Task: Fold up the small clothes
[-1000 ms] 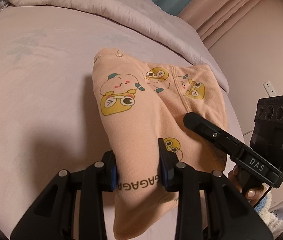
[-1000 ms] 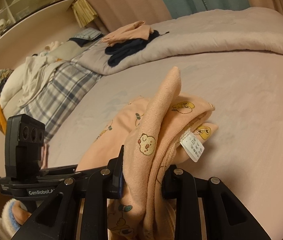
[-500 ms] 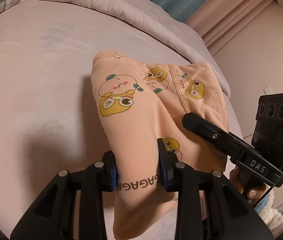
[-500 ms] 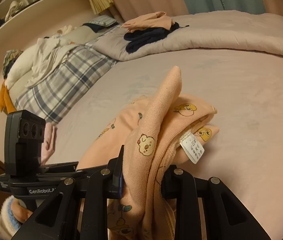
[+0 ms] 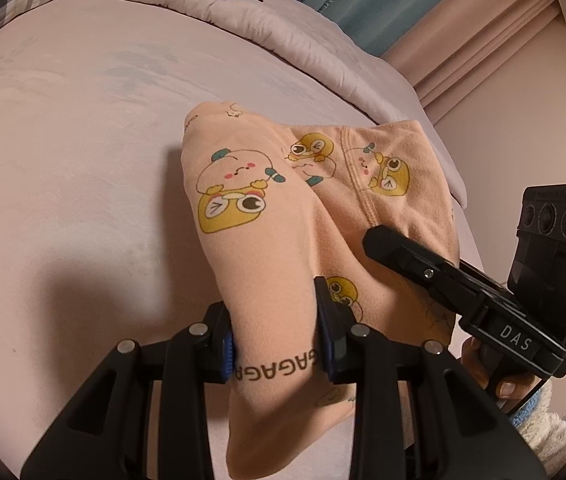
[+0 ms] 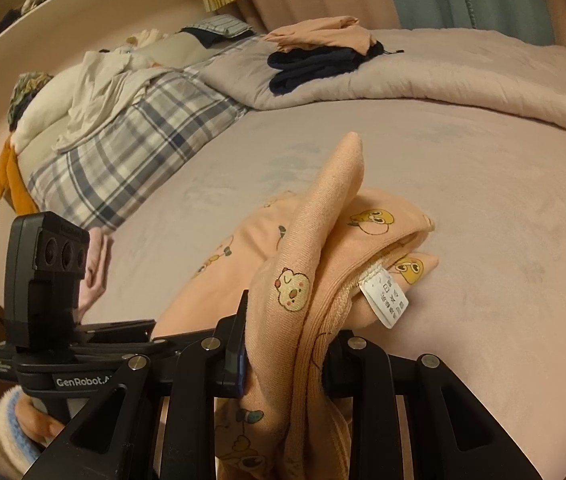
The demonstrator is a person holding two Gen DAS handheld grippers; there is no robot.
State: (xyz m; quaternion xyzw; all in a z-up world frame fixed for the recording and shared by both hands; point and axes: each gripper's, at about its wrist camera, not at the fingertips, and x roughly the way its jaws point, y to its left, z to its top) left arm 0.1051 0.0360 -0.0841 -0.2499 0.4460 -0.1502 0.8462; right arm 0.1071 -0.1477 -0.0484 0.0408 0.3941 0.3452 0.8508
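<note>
You hold the small peach-coloured knit garment printed with yellow and white cartoon animals (image 5: pixel 243 216) in both tools at once. Your left gripper (image 5: pixel 279 344) is clamped on a bunched fold of it, the blue-edged pads pressing the cloth from either side just where the printed lettering runs across the fabric. Your right gripper (image 6: pixel 287 344) is likewise closed on a thick gathered ridge of the same garment, and one end of that ridge stands up as a rounded point above the jaws.

The garment lies partly on the pale pink bed sheet (image 6: pixel 483 208), with its far end resting flat on the sheet and its near end raised in your grippers. A white care label (image 6: pixel 387 300) hangs from a seam of the garment, just to the right of the right gripper's grip.

Beyond the garment, at the far side of the sheet, a pale quilted duvet (image 6: pixel 443 72) is bunched up, and a dark navy folded garment (image 6: pixel 315 64) sits on top of it with a peach-coloured folded garment (image 6: pixel 319 32) touching it. A blue and white plaid cover (image 6: pixel 131 144) lies left of the duvet.
</note>
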